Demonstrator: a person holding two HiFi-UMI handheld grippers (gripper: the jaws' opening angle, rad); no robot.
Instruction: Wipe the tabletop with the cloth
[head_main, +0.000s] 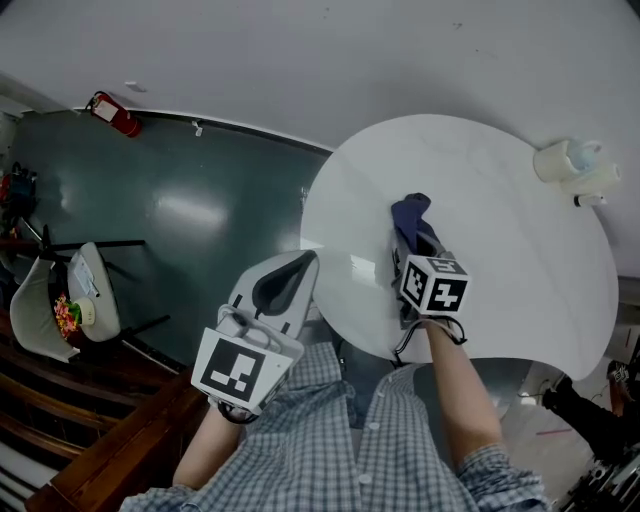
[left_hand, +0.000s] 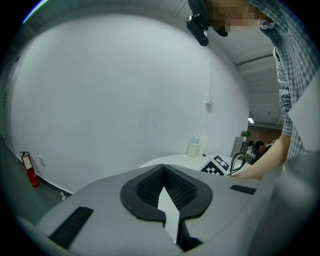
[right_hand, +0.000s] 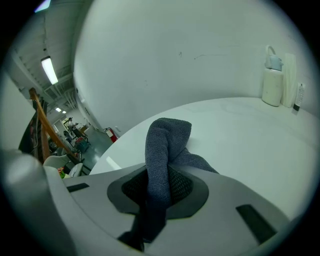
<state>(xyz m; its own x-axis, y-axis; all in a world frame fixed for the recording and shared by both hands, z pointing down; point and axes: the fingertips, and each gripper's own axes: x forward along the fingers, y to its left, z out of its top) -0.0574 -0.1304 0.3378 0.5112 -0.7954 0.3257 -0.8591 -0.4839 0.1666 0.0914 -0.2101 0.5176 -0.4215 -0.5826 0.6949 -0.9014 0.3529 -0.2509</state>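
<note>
While the left gripper (head_main: 300, 265) hangs clenched and empty, the table's (head_main: 500, 220) edge just ahead of its tips, the right gripper (head_main: 405, 250) clamps the cloth (right_hand: 167, 145), whose fold rises ahead of its jaws in its own view; bare tabletop runs beyond to a bottle (right_hand: 272, 82) at the far rim.

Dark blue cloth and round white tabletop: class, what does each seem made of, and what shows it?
Dark blue cloth: soft knitted fabric, matte; fine ribbed texture, limp folds. Round white tabletop: hard, smooth, perhaps laminate or painted board, slightly glossy; a bright reflection sits near its edge.
</note>
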